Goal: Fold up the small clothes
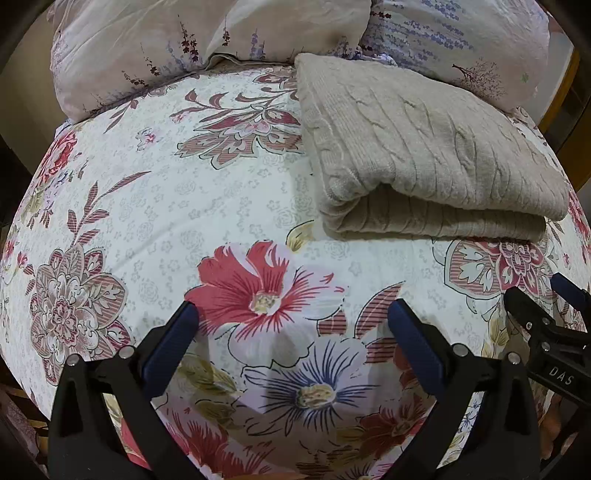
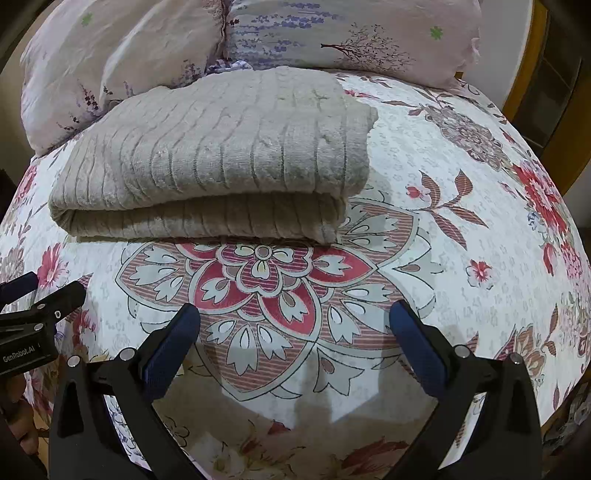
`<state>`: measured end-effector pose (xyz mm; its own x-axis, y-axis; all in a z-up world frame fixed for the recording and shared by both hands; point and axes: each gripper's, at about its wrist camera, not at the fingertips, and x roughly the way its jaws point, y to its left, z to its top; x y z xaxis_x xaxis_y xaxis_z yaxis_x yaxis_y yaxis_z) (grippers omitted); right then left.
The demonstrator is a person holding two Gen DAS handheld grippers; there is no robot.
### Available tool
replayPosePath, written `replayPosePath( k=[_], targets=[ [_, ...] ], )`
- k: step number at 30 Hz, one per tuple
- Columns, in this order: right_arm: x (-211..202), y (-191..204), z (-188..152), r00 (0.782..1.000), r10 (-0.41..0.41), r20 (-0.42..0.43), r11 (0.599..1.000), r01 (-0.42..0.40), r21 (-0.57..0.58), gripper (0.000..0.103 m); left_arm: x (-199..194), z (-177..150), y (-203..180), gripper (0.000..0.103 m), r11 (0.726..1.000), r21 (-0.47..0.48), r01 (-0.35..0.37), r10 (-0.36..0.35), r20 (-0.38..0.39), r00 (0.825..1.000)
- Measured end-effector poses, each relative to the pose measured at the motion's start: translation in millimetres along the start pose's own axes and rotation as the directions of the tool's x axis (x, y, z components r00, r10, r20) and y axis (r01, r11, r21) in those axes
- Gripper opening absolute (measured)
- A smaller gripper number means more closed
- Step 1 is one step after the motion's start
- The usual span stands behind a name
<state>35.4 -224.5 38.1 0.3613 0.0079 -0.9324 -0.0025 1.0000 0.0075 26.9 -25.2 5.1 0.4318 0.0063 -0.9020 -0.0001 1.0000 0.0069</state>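
A beige cable-knit sweater (image 1: 424, 147) lies folded in a thick rectangle on the floral bedsheet (image 1: 184, 206), fold edge toward me. It also shows in the right wrist view (image 2: 221, 158). My left gripper (image 1: 293, 314) is open and empty, hovering over the sheet, short and left of the sweater. My right gripper (image 2: 295, 314) is open and empty, a little in front of the sweater's near edge. Each gripper shows at the edge of the other's view: the right one (image 1: 543, 310), the left one (image 2: 40, 291).
Pink and lavender floral pillows (image 1: 166, 48) lie along the back of the bed, also in the right wrist view (image 2: 351, 33). A wooden bed frame (image 2: 524, 85) curves around the right side. The sheet drops off at the bed's left and right edges.
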Motion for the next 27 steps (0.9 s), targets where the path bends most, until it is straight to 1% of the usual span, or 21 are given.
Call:
replayPosePath(
  k=[27],
  targets=[
    [0.6,-0.4,0.0,1.000,-0.008,0.001,1.000,0.008,0.014,0.102,0.3,-0.3,0.3,0.101,1.000,0.000,0.000,0.000,0.002,1.000]
  ],
)
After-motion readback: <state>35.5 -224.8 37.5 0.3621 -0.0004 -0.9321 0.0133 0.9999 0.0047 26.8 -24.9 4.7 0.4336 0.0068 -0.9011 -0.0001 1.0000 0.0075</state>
